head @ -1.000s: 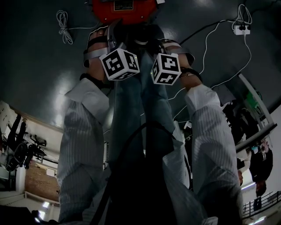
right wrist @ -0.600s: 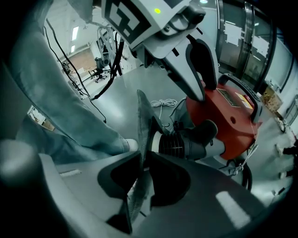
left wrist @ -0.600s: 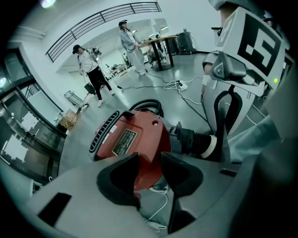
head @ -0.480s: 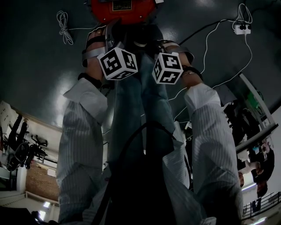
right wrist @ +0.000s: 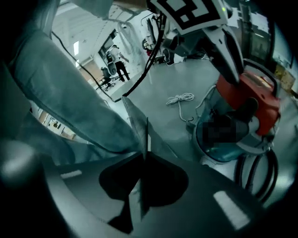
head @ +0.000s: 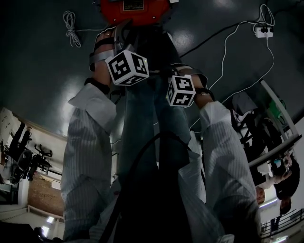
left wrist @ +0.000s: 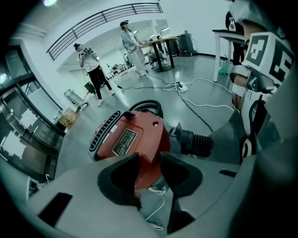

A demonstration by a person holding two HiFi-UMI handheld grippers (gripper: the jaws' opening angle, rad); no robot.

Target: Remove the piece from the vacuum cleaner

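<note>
The red vacuum cleaner (head: 134, 9) stands on the grey floor in front of the person's legs. My left gripper (left wrist: 149, 173) is set on its near edge, and the red body (left wrist: 139, 139) fills the gap between the jaws. A black ribbed hose connector (left wrist: 195, 142) sticks out at its right. My right gripper (right wrist: 145, 155) is off the vacuum (right wrist: 251, 100), near the jeans leg. Its jaws have just been closing, and a thin flat piece (right wrist: 147, 132), seen edge-on, stands between them. Both marker cubes show in the head view, left (head: 127, 68) and right (head: 182, 90).
A coiled white cable (head: 70, 26) lies left of the vacuum. A power strip (head: 262, 31) with trailing leads lies at the right. Black hose loops (right wrist: 256, 172) rest beside the teal canister (right wrist: 223, 148). People (left wrist: 91, 65) and tables (left wrist: 160, 44) stand far back.
My right gripper has drawn back from the vacuum toward the person, lower in the head view. The left gripper has stayed on the red body.
</note>
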